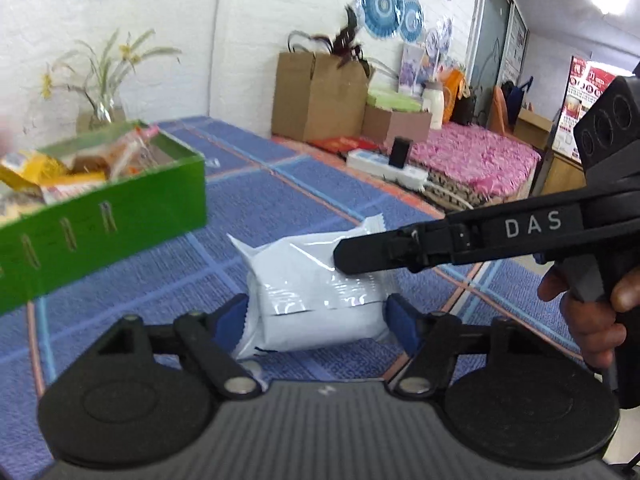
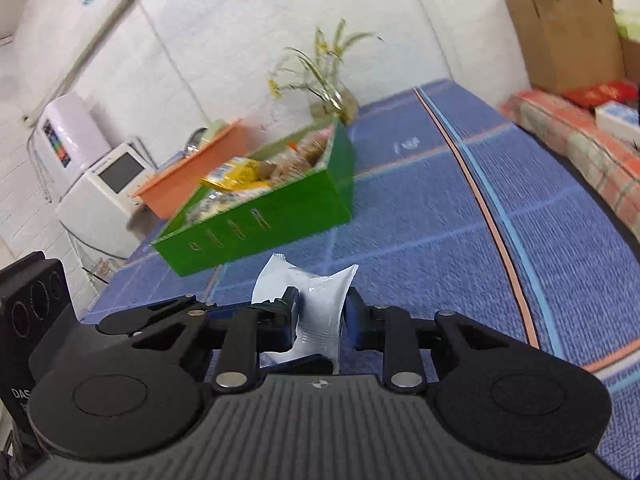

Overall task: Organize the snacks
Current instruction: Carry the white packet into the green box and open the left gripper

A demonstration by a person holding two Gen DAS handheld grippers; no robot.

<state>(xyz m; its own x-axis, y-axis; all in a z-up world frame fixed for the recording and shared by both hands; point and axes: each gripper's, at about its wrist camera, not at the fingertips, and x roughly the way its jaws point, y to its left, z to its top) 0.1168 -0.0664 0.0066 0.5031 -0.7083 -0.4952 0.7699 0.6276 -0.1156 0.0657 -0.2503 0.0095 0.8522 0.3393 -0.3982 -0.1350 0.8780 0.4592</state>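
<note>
A white snack packet [image 1: 312,292] is held above the blue table mat. My left gripper [image 1: 320,316] has its blue pads on both sides of the packet's near end and is shut on it. My right gripper [image 2: 322,312] is also shut on the same packet [image 2: 320,312]; its black fingers [image 1: 372,254] reach in from the right in the left wrist view. A green box [image 1: 100,216] filled with assorted snacks stands to the left on the mat; it also shows in the right wrist view [image 2: 272,212], ahead and left.
A glass vase with yellow flowers [image 1: 102,108] stands behind the green box. An orange bin [image 2: 188,168] sits left of the box. Brown paper bags [image 1: 316,96], cardboard boxes and a power strip [image 1: 384,164] line the far right side.
</note>
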